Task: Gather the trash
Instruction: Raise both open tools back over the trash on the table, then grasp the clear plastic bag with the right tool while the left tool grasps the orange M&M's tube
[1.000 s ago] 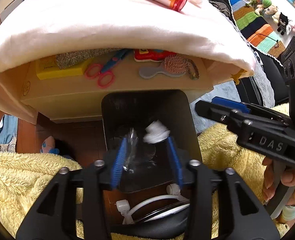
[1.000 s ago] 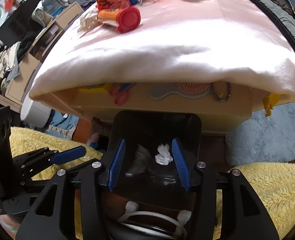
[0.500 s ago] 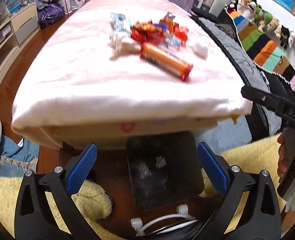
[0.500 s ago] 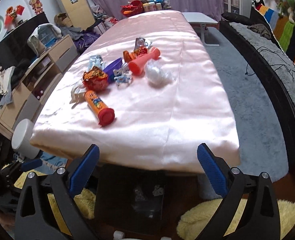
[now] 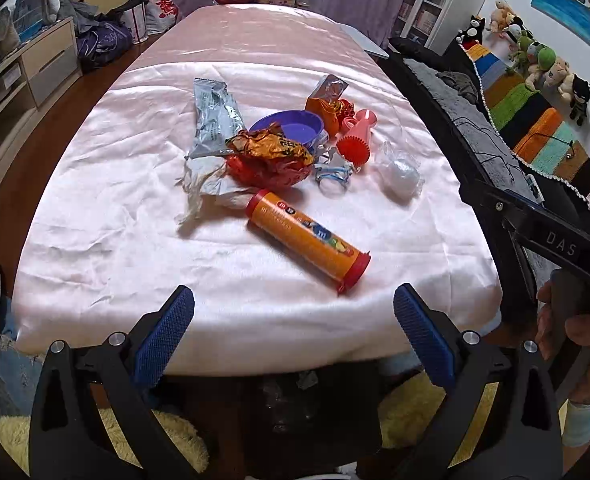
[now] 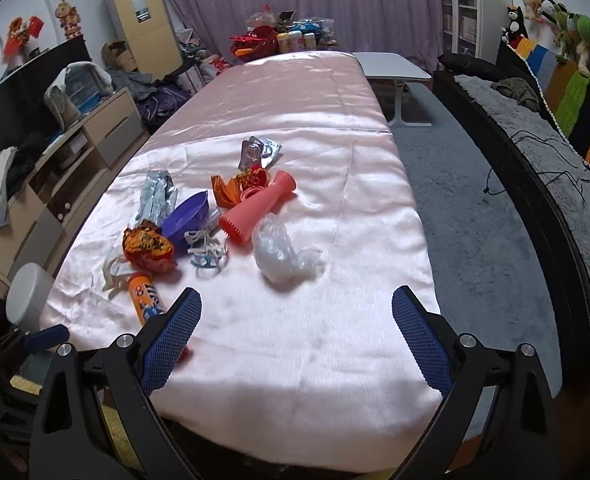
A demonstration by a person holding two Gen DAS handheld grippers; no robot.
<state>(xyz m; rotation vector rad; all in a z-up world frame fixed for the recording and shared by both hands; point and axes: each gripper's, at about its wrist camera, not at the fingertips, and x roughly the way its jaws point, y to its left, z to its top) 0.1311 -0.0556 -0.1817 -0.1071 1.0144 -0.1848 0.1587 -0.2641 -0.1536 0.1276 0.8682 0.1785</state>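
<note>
A heap of trash lies on the pink tablecloth (image 5: pixel 135 240): an orange tube with a red cap (image 5: pixel 307 240), a red-gold foil wrapper (image 5: pixel 269 156), a silver wrapper (image 5: pixel 215 120), a purple bowl (image 5: pixel 291 124), a pink cone (image 6: pixel 255 212) and a clear plastic wad (image 6: pixel 279 254). My left gripper (image 5: pixel 293 336) is open and empty, above the table's near edge. My right gripper (image 6: pixel 295 336) is open and empty, also at the near edge. The black bin (image 5: pixel 295 412) with trash in it stands below the table edge.
The right gripper's body and the hand holding it (image 5: pixel 551 248) show at the right of the left wrist view. A black sofa (image 6: pixel 535 168) with a grey throw runs along the right. Drawers (image 6: pixel 75 152) stand at the left. Yellow fluffy rug (image 5: pixel 167 440) lies below.
Both grippers opened and dropped their trash into the bin, then rose from the bin to above the table's near edge.
</note>
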